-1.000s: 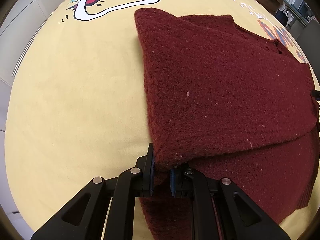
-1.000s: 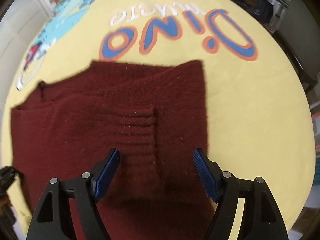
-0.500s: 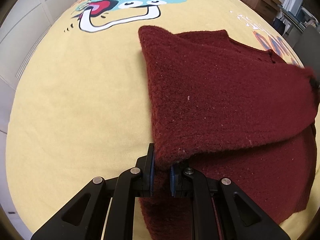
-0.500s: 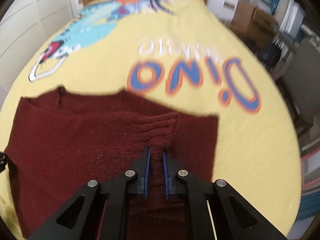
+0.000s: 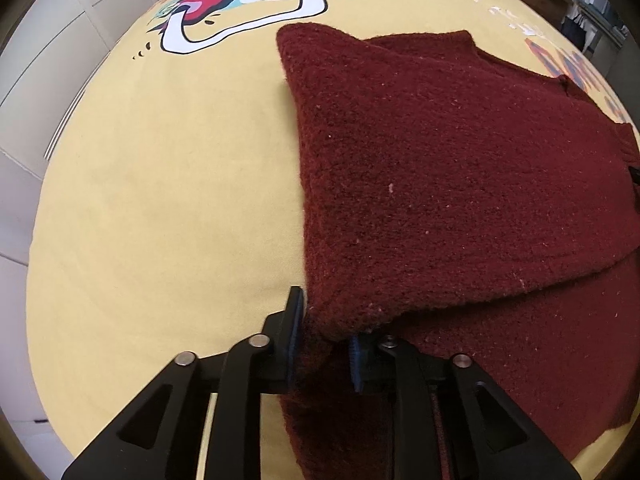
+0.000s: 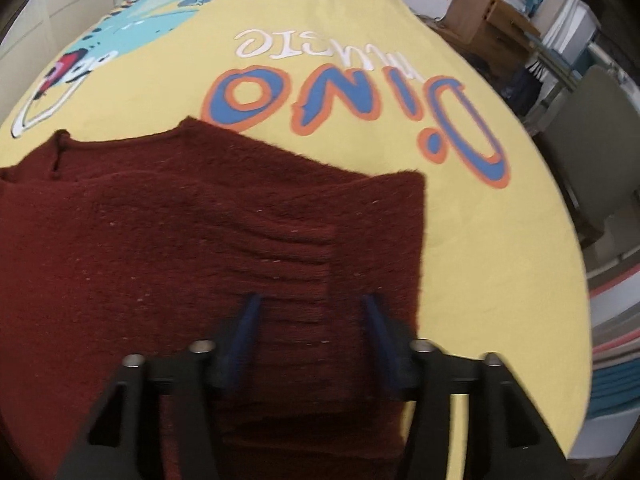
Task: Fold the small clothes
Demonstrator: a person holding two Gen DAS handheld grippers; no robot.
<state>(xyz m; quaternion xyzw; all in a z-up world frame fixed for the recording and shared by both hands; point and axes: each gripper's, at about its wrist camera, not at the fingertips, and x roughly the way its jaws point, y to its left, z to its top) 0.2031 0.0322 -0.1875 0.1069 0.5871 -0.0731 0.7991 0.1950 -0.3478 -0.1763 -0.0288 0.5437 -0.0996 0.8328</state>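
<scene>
Maroon wool fills the left wrist view: the sweater (image 5: 460,184) lies on a yellow bedspread (image 5: 168,200), its folded corner pinched in the left gripper (image 5: 322,340); its right edge is cut off. From the right wrist, blurred, the right gripper (image 6: 310,332) hangs released over the ribbed cuff (image 6: 296,264).

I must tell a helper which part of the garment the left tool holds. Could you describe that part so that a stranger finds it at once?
Start from the yellow bedsheet with its cartoon dinosaur print; a dark red knitted sweater lies on it. One layer is folded over the rest. The corner of this layer nearest the camera is the only part raised off the sheet, pinched in the left gripper.
</scene>
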